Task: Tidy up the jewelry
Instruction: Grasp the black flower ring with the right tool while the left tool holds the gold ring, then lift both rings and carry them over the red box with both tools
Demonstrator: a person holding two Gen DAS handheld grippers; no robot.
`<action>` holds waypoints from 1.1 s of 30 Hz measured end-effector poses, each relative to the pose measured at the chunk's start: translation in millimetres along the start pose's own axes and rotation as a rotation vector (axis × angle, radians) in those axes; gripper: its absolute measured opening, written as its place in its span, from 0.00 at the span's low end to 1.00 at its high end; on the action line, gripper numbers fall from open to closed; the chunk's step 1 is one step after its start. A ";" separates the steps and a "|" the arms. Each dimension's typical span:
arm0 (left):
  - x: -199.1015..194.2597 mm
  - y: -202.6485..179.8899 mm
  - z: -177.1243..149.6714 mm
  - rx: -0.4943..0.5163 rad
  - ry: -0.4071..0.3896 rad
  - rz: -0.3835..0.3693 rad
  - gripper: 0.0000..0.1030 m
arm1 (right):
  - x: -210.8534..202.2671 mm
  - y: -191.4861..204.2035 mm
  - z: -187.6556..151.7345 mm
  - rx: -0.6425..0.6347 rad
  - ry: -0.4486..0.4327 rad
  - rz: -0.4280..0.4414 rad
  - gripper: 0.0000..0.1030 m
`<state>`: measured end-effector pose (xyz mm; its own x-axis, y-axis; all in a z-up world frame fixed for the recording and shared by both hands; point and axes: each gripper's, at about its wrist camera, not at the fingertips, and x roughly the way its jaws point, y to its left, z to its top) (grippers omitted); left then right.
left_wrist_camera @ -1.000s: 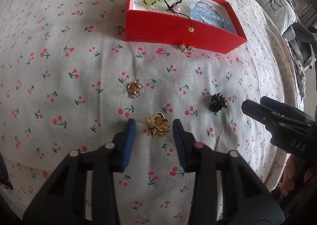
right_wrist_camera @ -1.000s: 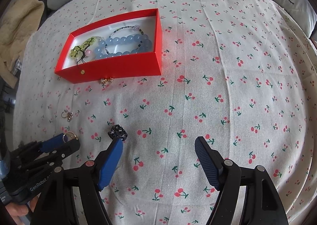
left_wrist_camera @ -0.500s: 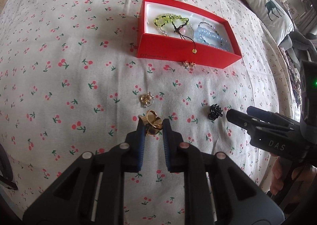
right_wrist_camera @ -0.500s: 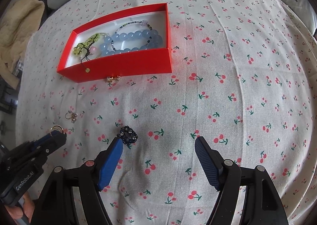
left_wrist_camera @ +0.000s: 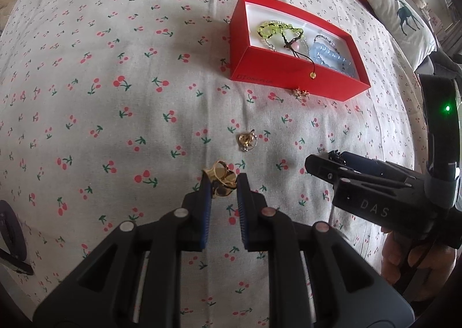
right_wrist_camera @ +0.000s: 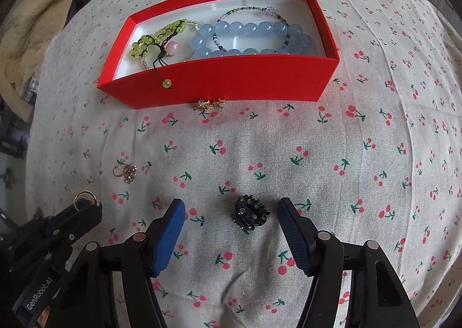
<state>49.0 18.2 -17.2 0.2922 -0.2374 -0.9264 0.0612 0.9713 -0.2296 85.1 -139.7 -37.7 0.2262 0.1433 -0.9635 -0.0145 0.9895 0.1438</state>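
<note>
My left gripper [left_wrist_camera: 222, 182] is shut on a gold ring [left_wrist_camera: 220, 179], which pokes out past its blue pads; the same gold ring [right_wrist_camera: 85, 198] shows at the tip of the left gripper [right_wrist_camera: 88, 205] in the right wrist view. My right gripper [right_wrist_camera: 231, 208] points down at the cloth with its jaws closing. A black hair clip [right_wrist_camera: 249, 214] lies between them, and the pads do not touch it. The red box [right_wrist_camera: 231, 82] beyond holds a blue bead bracelet [right_wrist_camera: 254, 30] and a green bead bracelet [right_wrist_camera: 161, 36].
A small gold piece [right_wrist_camera: 127, 172] lies on the cherry-print cloth [right_wrist_camera: 346, 140] left of the clip. A gold earring [right_wrist_camera: 209, 103] rests against the box's front wall. Plush toys and pillows line the far edge, and a beige blanket [right_wrist_camera: 26, 39] lies at the left.
The left jaws closed on the gold ring and now hold it. The right gripper slid left until the black clip sat between its jaws, which have narrowed.
</note>
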 end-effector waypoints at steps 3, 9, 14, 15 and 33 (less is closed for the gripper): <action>-1.0 4.8 0.4 -0.009 -0.001 0.001 0.18 | 3.8 9.9 1.6 -0.037 0.001 -0.025 0.53; -1.5 6.4 0.1 -0.011 0.000 -0.002 0.18 | 4.2 10.7 2.2 -0.045 -0.004 -0.019 0.26; -1.8 5.5 -0.4 -0.009 0.001 -0.006 0.18 | -3.6 -4.2 -2.3 -0.021 -0.019 0.018 0.25; -2.0 4.5 -0.6 -0.008 0.000 -0.007 0.18 | -5.0 -6.0 -2.8 -0.020 -0.020 0.020 0.25; -35.0 3.5 17.6 -0.028 -0.104 -0.068 0.18 | -62.0 -57.1 -2.9 0.057 -0.123 0.082 0.25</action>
<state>55.8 30.0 19.7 0.3856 -0.2986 -0.8730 0.0580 0.9522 -0.3000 69.1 -205.0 13.1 0.3441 0.2168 -0.9136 0.0164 0.9715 0.2367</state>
